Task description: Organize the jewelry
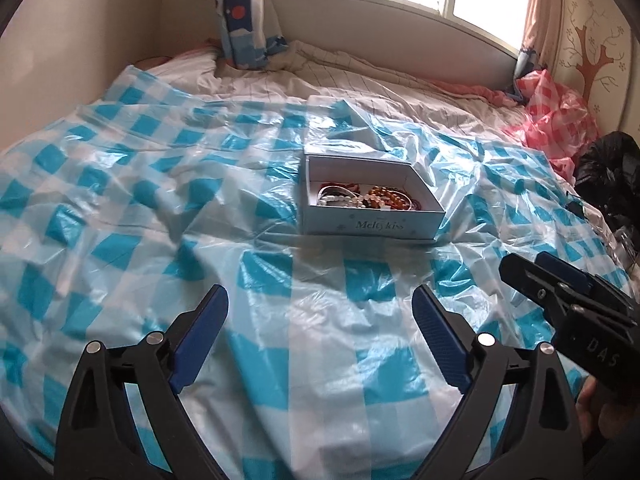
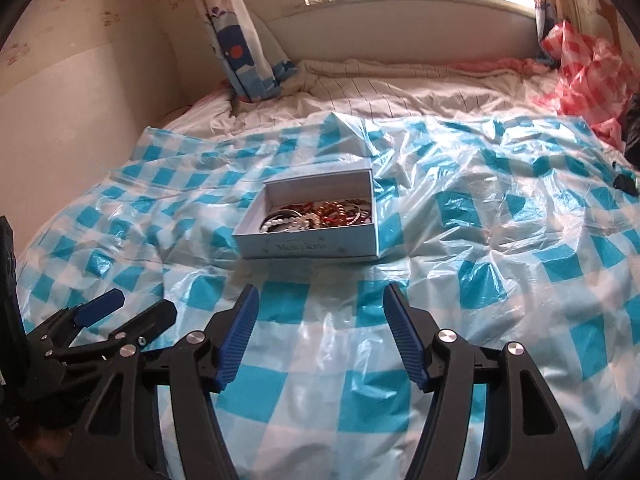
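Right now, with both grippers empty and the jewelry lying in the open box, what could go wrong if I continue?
1. The bracelets lie tangled in the white box; pulling one out may drag others along.
2. The box rests on a wrinkled, glossy blue-checked plastic sheet over soft bedding, so a push could slide or tip it.
3. The left hand-held gripper and right hand-held gripper are close side by side and might collide when reaching together.

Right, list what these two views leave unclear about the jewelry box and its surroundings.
- Jewelry in the white box: both views show a tangled heap, so single pieces can't be counted; the near wall hides the bottom.
- Box lettering: blurred in the right wrist view.
- Black object: cut off at the left wrist view's right edge.
- Bed under the blue checked plastic sheet: covered.
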Action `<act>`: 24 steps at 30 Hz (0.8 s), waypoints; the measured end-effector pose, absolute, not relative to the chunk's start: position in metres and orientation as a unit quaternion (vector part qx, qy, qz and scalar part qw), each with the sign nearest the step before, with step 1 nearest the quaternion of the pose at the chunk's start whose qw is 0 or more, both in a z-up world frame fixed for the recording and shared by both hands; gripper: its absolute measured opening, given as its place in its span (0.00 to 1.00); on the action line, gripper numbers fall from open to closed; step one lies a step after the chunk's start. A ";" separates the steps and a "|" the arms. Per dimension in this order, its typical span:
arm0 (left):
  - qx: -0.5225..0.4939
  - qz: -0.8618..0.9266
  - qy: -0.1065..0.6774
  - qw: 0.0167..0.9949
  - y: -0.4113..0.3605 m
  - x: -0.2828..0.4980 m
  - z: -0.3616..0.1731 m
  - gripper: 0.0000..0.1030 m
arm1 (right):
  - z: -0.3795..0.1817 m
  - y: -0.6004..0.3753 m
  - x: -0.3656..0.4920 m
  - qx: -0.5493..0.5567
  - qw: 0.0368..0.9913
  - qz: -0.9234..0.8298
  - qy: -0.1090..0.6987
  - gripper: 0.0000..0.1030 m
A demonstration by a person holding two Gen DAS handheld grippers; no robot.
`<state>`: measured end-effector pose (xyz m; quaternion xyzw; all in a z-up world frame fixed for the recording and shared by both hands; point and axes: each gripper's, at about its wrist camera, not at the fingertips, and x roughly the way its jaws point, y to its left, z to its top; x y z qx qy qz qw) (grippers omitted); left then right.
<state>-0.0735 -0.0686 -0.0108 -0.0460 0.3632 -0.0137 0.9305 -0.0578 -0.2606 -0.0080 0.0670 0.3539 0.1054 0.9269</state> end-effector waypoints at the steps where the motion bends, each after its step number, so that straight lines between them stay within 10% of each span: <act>1: -0.048 -0.010 0.361 0.931 -0.067 -0.079 -0.011 0.87 | -0.007 -0.258 -0.063 0.062 0.929 0.104 0.349 0.62; 24: -0.042 -0.001 0.356 0.934 -0.058 -0.077 -0.011 0.89 | -0.017 -0.239 -0.078 0.041 0.928 0.115 0.352 0.65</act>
